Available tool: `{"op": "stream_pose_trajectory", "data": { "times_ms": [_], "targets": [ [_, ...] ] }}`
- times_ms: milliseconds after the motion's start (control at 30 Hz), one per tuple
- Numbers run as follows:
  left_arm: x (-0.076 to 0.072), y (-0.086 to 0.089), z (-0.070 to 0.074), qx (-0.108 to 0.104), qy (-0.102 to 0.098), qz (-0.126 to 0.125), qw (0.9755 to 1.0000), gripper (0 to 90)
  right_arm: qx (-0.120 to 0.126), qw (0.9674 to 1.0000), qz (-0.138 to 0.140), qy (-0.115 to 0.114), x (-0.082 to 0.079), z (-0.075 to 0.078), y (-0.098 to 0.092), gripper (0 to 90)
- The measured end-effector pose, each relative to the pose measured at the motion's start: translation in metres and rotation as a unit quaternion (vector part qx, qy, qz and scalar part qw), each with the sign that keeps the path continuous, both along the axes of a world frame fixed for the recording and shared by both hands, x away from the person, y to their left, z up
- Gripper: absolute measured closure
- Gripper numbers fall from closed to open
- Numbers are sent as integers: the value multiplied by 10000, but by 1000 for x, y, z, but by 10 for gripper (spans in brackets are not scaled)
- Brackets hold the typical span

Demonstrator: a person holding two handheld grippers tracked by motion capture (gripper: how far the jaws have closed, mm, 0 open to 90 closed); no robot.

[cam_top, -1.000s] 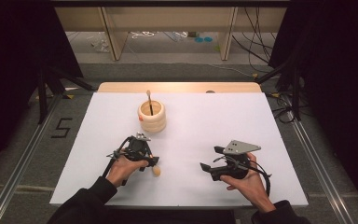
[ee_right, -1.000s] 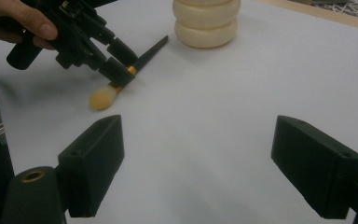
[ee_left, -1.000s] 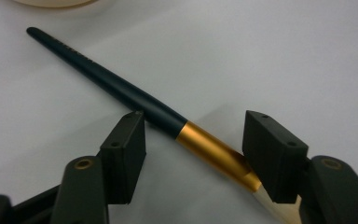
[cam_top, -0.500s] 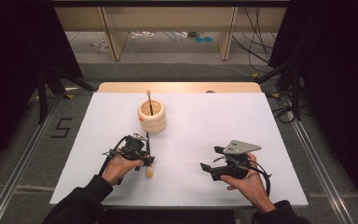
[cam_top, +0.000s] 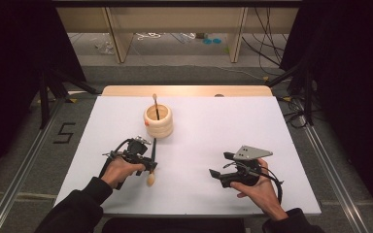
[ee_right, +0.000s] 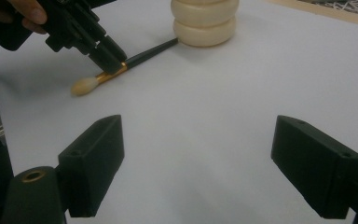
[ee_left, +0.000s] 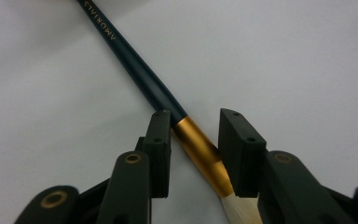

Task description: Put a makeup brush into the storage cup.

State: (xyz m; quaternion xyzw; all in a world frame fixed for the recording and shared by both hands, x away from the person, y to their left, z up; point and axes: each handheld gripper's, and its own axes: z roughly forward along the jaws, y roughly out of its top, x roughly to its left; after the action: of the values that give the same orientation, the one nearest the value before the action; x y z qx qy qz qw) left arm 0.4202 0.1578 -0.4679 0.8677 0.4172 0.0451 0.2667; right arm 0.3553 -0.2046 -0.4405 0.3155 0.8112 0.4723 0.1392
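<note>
Fingers point(ee_left: 161, 140) of our left gripper point(ee_left: 196, 149) straddle the gold metal ferrule of a long paintbrush point(ee_left: 200, 151) with a dark teal handle and pale cream bristles; they have just been closing in on it. One finger touches the ferrule, while the other stands a sliver clear of it, so we do not yet grip the brush. It lies flat on the white counter point(cam_top: 213, 126) at our near left, bristles toward us and handle slanting away toward a cream-coloured ribbed wooden pot point(cam_top: 158, 121). From the right gripper view, the handle's tip reaches the foot of that pot. A second thin dark-handled brush point(cam_top: 156, 108) stands upright inside the pot. Gold lettering runs along the teal handle, and the ferrule narrows to a flattened end where the soft tuft begins. Our right gripper point(ee_right: 198, 163) rests well apart at the near right, its fingers spread wide over bare counter, holding nothing.
</note>
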Motion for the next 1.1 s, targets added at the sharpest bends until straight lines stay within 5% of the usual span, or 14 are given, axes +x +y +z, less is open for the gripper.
{"op": "stream_pose_trajectory", "data": {
  "times_ms": [567, 1100],
  "targets": [
    [0, 10, 10, 108, 102, -269, 9995, 851, 49, 10000, 28, -7, 1, -1, 0, 179],
    [6, 12, 8, 108, 243, -253, 9993, 783, 48, 10000, 58, 3, 2, -1, 0, 178]
  ]
}}
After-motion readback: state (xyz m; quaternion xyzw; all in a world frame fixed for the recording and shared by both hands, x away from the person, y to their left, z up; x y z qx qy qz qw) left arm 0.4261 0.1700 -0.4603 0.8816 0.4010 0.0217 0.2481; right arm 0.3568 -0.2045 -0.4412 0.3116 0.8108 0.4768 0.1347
